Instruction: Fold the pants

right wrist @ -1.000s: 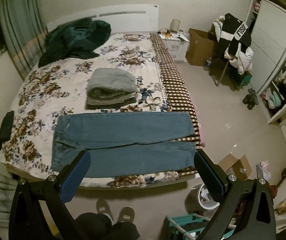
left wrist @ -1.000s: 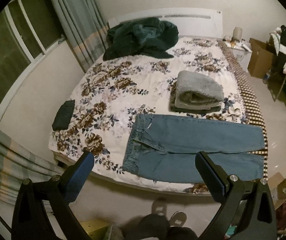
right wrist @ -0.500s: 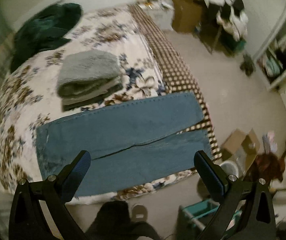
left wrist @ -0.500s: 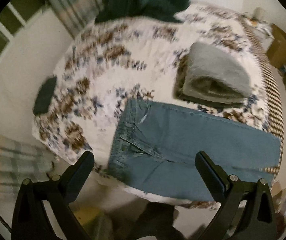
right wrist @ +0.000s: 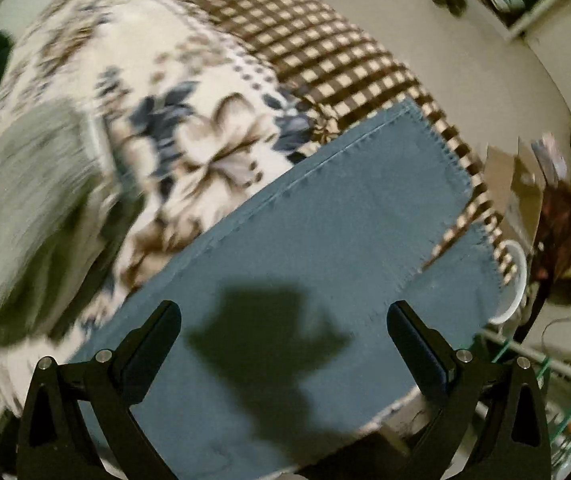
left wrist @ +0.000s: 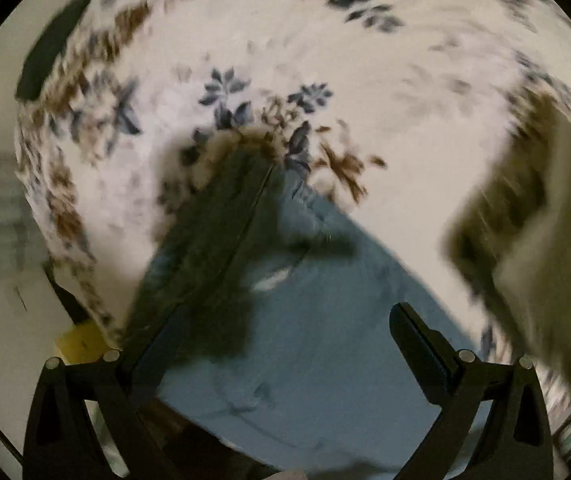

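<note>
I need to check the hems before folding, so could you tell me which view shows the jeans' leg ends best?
The right wrist view: both leg ends of the jeans lie in sight, stitched hems near the checked bed edge. The left wrist view shows only the blurred waistband end, no hems.

Left wrist view: close above the bed (left wrist: 365, 60), facing down and forward; pants (left wrist: 325, 320) waist end fills 6 o'clock, folded grey pile (left wrist: 545, 240) at 3 o'clock.
Right wrist view: close above the bed (right wrist: 325, 40) edge, facing down; pants (right wrist: 325, 240) leg ends toward 2 o'clock, floor (right wrist: 505, 80) beyond.
Shared: pants, floral bedspread, grey pile (right wrist: 25, 200); both blurred.
</note>
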Motion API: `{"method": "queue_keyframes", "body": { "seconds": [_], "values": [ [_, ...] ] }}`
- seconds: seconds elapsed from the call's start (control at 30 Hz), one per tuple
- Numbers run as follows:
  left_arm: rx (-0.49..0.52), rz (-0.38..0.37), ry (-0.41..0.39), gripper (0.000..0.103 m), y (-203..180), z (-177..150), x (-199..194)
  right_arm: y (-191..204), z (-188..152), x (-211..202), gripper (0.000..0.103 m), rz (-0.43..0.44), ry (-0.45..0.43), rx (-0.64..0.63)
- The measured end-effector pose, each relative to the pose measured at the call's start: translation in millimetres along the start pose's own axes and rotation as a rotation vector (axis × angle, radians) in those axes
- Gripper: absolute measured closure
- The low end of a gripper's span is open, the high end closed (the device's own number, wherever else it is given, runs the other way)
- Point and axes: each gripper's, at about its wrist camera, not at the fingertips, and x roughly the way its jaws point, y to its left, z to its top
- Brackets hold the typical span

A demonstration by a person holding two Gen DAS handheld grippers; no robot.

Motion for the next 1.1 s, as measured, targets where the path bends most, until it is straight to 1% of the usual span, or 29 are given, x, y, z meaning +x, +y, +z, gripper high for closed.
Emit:
{"method": "queue_keyframes", "body": {
  "seconds": [0.03,0.07,0.1,0.17,0.23,0.3,0.33,0.37,0.4,0.43,0.5,0.53,0.57,0.6,0.63,0.67,0.7,0.73,0.77,0.83,0.87,0.9,0.97,1.03,1.1],
  "values": [
    [-0.025,0.0,0.019,0.0,-4.1,10.9,12.7,0.0,13.3,16.5,0.0,-0.008,0.01,0.029],
    [-0.039,-0.001,0.032,0.0,-10.5,21.2,22.8,-3.7,19.0,25.4,0.0,-0.017,0.017,0.047],
    [-0.06,0.016,0.054,0.0,-14.0,30.5,36.9,-6.1,28.0,38.4,0.0,-0.027,0.027,0.072],
    [-0.076,0.04,0.083,0.0,-19.4,41.4,56.4,-13.7,41.2,57.8,0.0,-0.035,0.05,0.119],
    [-0.076,0.077,0.086,0.002,-22.8,46.8,67.9,-18.5,54.1,77.9,0.0,-0.037,0.073,0.173],
    [-0.057,0.112,0.067,0.022,-25.7,44.6,73.3,-21.0,64.8,96.7,0.0,-0.029,0.099,0.223],
    [-0.051,0.104,0.057,0.027,-26.9,42.8,73.7,-21.4,69.3,105.8,0.0,-0.024,0.112,0.244],
    [-0.045,0.085,0.035,0.039,-27.0,38.3,70.4,-21.9,73.1,113.8,0.0,-0.014,0.123,0.265],
    [-0.034,0.061,0.005,0.057,-27.5,34.2,66.0,-22.2,76.1,122.0,0.0,-0.004,0.133,0.285],
    [-0.02,0.059,-0.018,0.066,-28.7,33.3,64.1,-21.7,77.9,126.7,0.0,-0.004,0.14,0.29],
    [0.017,0.06,-0.062,0.077,-31.1,21.8,51.9,-21.1,80.3,135.1,0.001,-0.008,0.15,0.298],
    [0.023,0.055,-0.075,0.079,-29.9,17.6,48.2,-20.8,81.3,136.5,0.006,-0.002,0.15,0.299],
    [0.023,0.037,-0.093,0.082,-25.9,10.8,41.3,-20.2,81.0,136.0,0.016,0.001,0.146,0.295],
    [0.024,0.017,-0.11,0.083,-21.9,6.0,36.4,-19.5,80.5,133.3,0.023,-0.001,0.134,0.281],
    [0.025,-0.015,-0.136,0.084,-15.9,-1.9,27.6,-19.1,80.2,129.5,0.042,-0.006,0.121,0.266],
    [0.023,-0.037,-0.151,0.085,-10.2,-5.7,23.1,-22.0,80.6,126.0,0.068,-0.004,0.107,0.256],
    [0.02,-0.069,-0.173,0.085,-3.7,-14.1,13.8,-21.8,78.2,120.3,0.08,0.012,0.097,0.248],
    [0.023,-0.091,-0.192,0.086,1.5,-21.8,5.4,-23.1,76.4,115.9,0.091,0.016,0.093,0.249],
    [0.023,-0.108,-0.207,0.086,6.8,-27.8,-2.0,-24.5,73.8,109.9,0.094,0.032,0.081,0.253],
    [0.023,-0.143,-0.236,0.087,20.0,-43.8,-18.3,-28.6,65.3,91.4,0.096,0.063,0.055,0.238],
    [0.019,-0.166,-0.254,0.087,28.7,-54.8,-30.1,-32.3,62.0,85.0,0.097,0.077,0.045,0.232],
    [0.014,-0.182,-0.262,0.087,33.6,-57.4,-36.5,-35.7,54.3,73.3,0.097,0.094,0.031,0.217],
    [0.009,-0.224,-0.292,0.087,52.0,-80.8,-57.0,-42.2,43.7,55.9,0.098,0.121,0.014,0.203],
    [0.001,-0.256,-0.314,0.088,55.7,-94.7,-65.6,-58.2,25.6,38.4,0.098,0.15,-0.005,0.185],
    [-0.009,-0.289,-0.329,0.088,76.3,-102.2,-63.6,-76.4,8.2,26.5,0.098,0.177,-0.012,0.176]
  ]
}}
